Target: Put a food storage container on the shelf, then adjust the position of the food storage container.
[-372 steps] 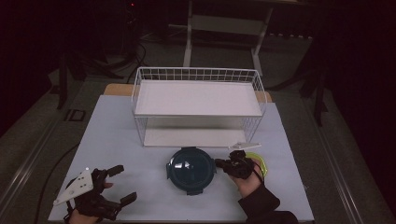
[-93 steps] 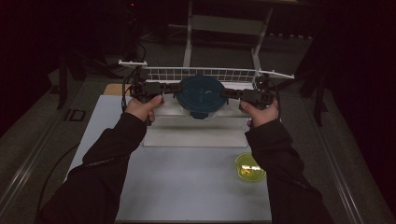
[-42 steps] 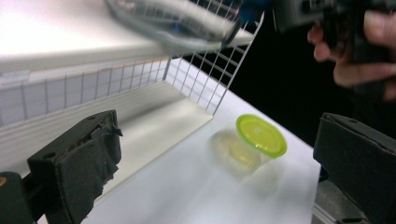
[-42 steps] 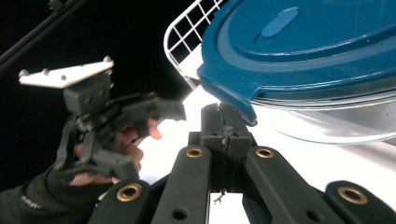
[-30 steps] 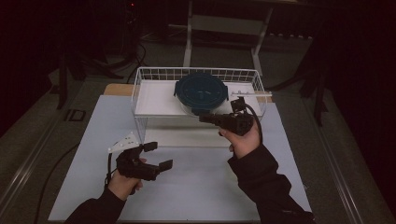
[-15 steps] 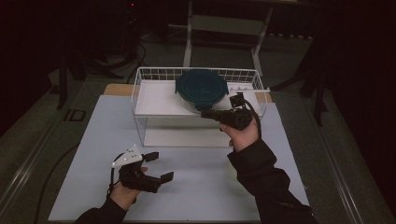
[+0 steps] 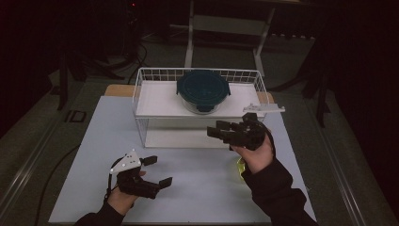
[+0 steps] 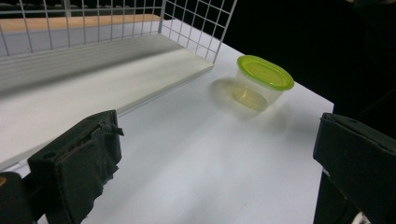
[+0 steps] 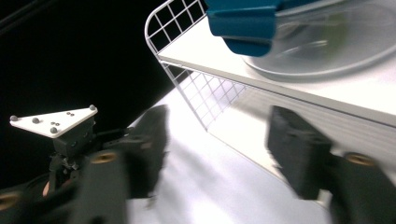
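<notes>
A round glass container with a dark blue lid [image 7: 203, 91] stands on the top shelf of the white wire rack [image 7: 160, 101]; the right gripper view shows its lid clip and glass wall [image 9: 299, 32]. My right gripper [image 7: 217, 130] hovers open in front of the rack's right half, jaws pointing left, nothing between them [image 9: 219, 149]. Low at the front left of the table my left gripper [image 7: 159, 170] is open and empty [image 8: 215, 163]. A small clear tub with a lime-green lid [image 8: 264, 79] sits on the table, mostly hidden behind my right hand in the high view [image 7: 240, 165].
The rack has a lower white shelf [image 7: 183, 138] resting on the pale table [image 7: 197, 193]. The table's edges drop to a dark floor on the left and right. A metal stand [image 7: 226, 23] rises behind the table.
The blue-lidded container stays on the top shelf. My right gripper has drawn back and down from it, toward the person. My left gripper has dropped toward the table's front left.
</notes>
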### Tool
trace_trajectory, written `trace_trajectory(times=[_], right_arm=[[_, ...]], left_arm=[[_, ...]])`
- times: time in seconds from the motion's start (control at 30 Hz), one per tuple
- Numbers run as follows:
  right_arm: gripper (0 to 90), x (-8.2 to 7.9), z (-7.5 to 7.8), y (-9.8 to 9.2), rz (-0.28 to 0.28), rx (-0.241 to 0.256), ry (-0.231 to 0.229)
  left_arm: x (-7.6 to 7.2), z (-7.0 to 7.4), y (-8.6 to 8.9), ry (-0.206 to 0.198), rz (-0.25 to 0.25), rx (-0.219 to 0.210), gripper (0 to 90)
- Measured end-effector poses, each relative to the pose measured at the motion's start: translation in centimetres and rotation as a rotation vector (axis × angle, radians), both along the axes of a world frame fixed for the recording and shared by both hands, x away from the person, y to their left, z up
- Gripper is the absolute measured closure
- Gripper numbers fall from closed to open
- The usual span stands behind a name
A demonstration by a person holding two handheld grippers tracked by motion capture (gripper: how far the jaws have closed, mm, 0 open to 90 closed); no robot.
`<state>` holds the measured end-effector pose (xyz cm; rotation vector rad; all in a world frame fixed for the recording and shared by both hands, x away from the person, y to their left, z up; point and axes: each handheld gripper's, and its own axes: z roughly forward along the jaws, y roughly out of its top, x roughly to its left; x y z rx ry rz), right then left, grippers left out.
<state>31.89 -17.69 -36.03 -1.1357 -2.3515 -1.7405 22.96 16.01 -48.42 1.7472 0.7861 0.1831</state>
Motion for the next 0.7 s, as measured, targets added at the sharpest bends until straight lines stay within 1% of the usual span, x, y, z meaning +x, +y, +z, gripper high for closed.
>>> trace_trajectory(times=[0.03, 0.1, 0.13, 0.17, 0.2, 0.23, 0.33, 0.43, 0.5, 0.7], right_arm=[[29.5, -0.3, -0.3, -0.4, -0.004, 0.009, -0.011], [22.7, -0.6, -0.7, -1.1, 0.002, 0.018, -0.022], [20.8, -0.7, -1.0, -1.6, 0.002, 0.028, -0.023], [20.9, -0.9, -1.3, -2.0, 0.0, 0.036, -0.024], [20.4, -0.9, -1.5, -2.4, -0.004, 0.032, -0.025], [20.4, -1.0, -1.7, -2.9, -0.004, 0.027, -0.037], [18.0, -1.3, -2.5, -4.2, -0.002, 0.039, -0.059], [17.4, -1.6, -3.3, -5.4, -0.019, 0.031, -0.08], [17.2, -1.7, -3.7, -6.2, -0.04, 0.026, -0.089], [14.7, -2.1, -4.8, -8.5, -0.11, 0.006, -0.112]], left_arm=[[-0.1, -0.1, 0.0, 0.001, 0.0, 0.005, 0.6], [-0.2, -0.2, 0.1, -0.007, -0.006, 0.009, 0.5], [-0.2, -0.2, 0.2, -0.008, -0.003, 0.012, 0.6], [-0.3, -0.2, 0.2, -0.014, -0.001, 0.012, 0.6], [-0.3, -0.2, 0.2, -0.02, -0.005, 0.01, 0.6], [-0.3, -0.2, 0.2, -0.022, -0.003, 0.014, 0.6], [-0.3, -0.4, 0.1, -0.02, -0.012, 0.02, 0.6], [-0.4, -0.5, 0.1, -0.017, -0.016, 0.022, 0.6], [-0.5, -0.5, 0.2, -0.016, -0.015, 0.026, 0.6], [-0.6, -0.6, 0.3, -0.014, -0.017, 0.016, 0.6]])
